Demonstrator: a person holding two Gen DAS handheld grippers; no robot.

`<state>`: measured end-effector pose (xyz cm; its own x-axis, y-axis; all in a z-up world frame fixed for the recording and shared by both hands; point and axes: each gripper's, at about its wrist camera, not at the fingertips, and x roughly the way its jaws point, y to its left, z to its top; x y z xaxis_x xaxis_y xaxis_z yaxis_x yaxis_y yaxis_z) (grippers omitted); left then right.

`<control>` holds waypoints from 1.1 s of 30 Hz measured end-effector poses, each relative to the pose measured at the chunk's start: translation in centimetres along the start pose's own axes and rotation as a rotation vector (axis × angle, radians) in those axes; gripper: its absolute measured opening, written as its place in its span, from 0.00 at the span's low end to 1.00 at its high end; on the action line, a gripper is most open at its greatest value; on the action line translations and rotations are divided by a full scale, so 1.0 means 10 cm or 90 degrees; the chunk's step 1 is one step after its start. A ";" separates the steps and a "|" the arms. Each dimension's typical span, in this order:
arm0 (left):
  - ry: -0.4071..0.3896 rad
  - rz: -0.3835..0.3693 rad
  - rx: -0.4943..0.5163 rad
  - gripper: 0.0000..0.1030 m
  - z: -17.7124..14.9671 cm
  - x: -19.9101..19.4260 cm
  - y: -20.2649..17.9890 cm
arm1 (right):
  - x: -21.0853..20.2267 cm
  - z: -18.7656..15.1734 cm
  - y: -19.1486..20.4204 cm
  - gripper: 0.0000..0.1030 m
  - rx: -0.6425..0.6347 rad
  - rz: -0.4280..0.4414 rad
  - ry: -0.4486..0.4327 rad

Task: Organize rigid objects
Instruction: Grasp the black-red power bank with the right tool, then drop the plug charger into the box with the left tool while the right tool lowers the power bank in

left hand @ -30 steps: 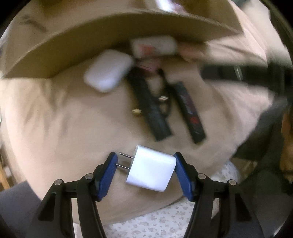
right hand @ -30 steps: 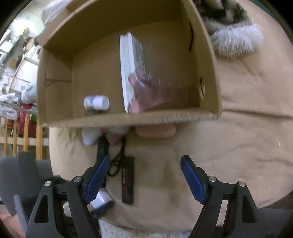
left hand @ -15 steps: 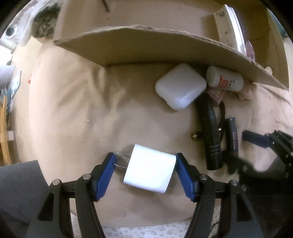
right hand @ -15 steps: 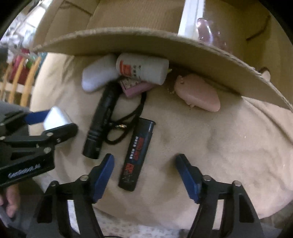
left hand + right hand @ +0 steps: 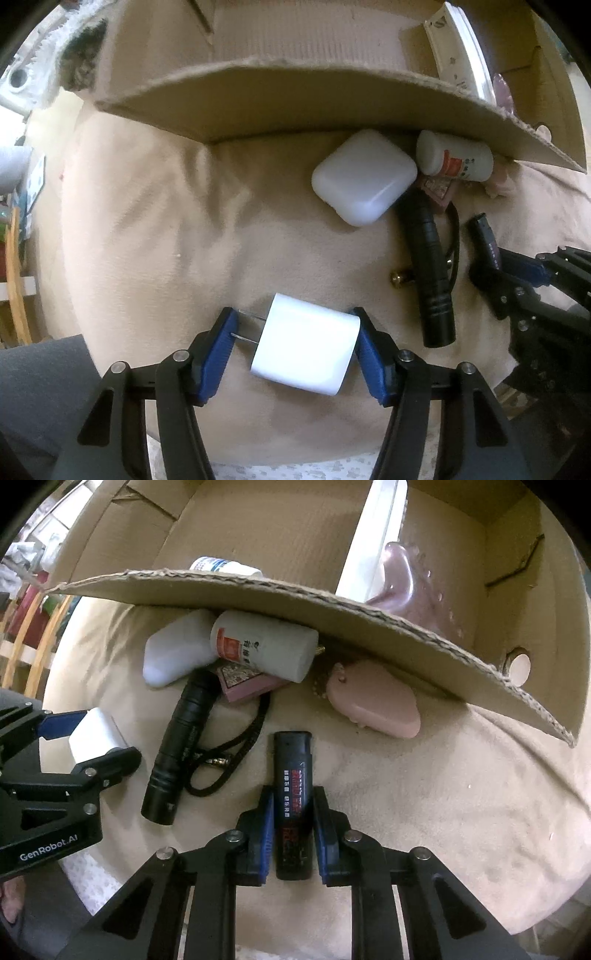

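Note:
My left gripper [image 5: 293,338] is shut on a white plug charger [image 5: 304,352], prongs to the left, just above the beige cushion; it also shows in the right wrist view [image 5: 96,734]. My right gripper [image 5: 291,814] is shut on a black lighter [image 5: 293,794] with red print, lying on the cushion. A black flashlight [image 5: 181,734] with a cord, a white earbud case [image 5: 364,177], a white bottle [image 5: 264,644], a pink card [image 5: 245,681] and a pink case [image 5: 373,703] lie by the cardboard box [image 5: 332,605].
The box's front wall [image 5: 295,103] overhangs the objects. Inside the box are a white flat box [image 5: 376,539], a small white bottle [image 5: 221,566] and a translucent pink item [image 5: 399,579]. A fluffy item [image 5: 79,55] lies at far left.
My right gripper has moved forward and shut on the black lighter. My left gripper still holds the charger and has shifted slightly toward the box.

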<state>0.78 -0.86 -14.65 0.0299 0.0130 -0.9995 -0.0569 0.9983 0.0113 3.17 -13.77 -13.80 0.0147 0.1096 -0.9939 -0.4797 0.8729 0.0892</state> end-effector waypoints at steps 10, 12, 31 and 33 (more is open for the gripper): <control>-0.063 0.011 -0.069 0.57 -0.08 -0.33 0.14 | -0.45 -0.25 -0.15 0.20 0.050 0.041 -0.080; -0.087 0.012 -0.082 0.57 -0.10 -0.48 0.17 | -0.60 -0.30 -0.17 0.20 0.059 0.051 -0.107; -0.323 0.014 -0.131 0.57 0.29 -1.65 0.38 | -1.78 -0.16 -0.65 0.20 0.109 0.075 -0.447; -0.336 0.015 -0.127 0.57 0.38 -1.70 0.37 | -1.83 -0.09 -0.66 0.20 0.109 0.076 -0.455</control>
<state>3.86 2.79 2.50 0.5183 0.1124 -0.8478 -0.2490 0.9682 -0.0239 5.29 -21.99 3.77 0.5660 0.4401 -0.6971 -0.3717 0.8910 0.2607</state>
